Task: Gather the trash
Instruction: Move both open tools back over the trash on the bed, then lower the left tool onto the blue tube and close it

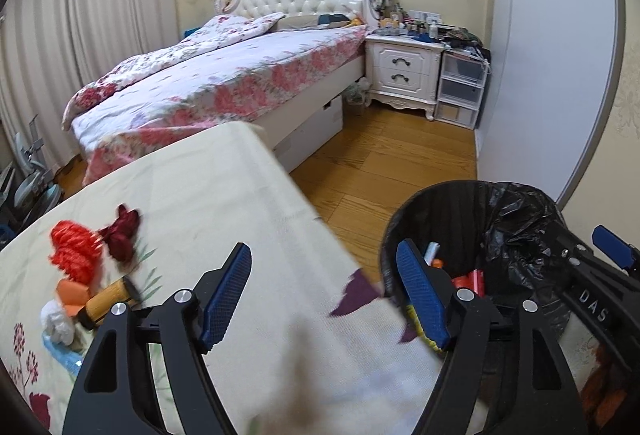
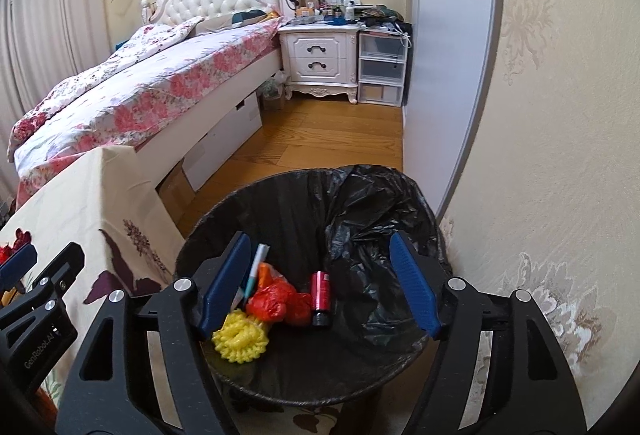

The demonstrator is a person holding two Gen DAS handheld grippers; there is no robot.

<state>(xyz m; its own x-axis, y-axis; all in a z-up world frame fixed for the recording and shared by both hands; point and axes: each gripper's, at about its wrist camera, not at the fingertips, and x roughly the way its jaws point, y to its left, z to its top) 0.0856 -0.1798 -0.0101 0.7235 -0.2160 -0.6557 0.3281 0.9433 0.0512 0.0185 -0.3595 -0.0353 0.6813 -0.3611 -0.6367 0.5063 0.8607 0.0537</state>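
A black-lined trash bin (image 2: 360, 203) stands on the floor beside the cloth-covered table (image 1: 224, 195). In it lie a yellow knobbly ball (image 2: 240, 343), a red crumpled bag (image 2: 276, 303), a red-and-black bottle (image 2: 321, 299) and a pen-like stick (image 2: 256, 267). My right gripper (image 2: 324, 283) is open and empty, right above the bin. My left gripper (image 1: 324, 295) is open and empty over the table's edge, with the bin (image 1: 452, 207) to its right. On the table's left lie a red knobbly item (image 1: 74, 251), a dark red scrap (image 1: 122, 231), a wooden cylinder (image 1: 110, 297) and white crumpled paper (image 1: 58, 321).
A bed with a floral cover (image 1: 224, 75) stands beyond the table. A white nightstand (image 1: 404, 71) and plastic drawers (image 1: 460, 87) are at the back. A wall (image 2: 540, 115) is close on the bin's right. Wooden floor (image 1: 380, 155) lies between bed and bin.
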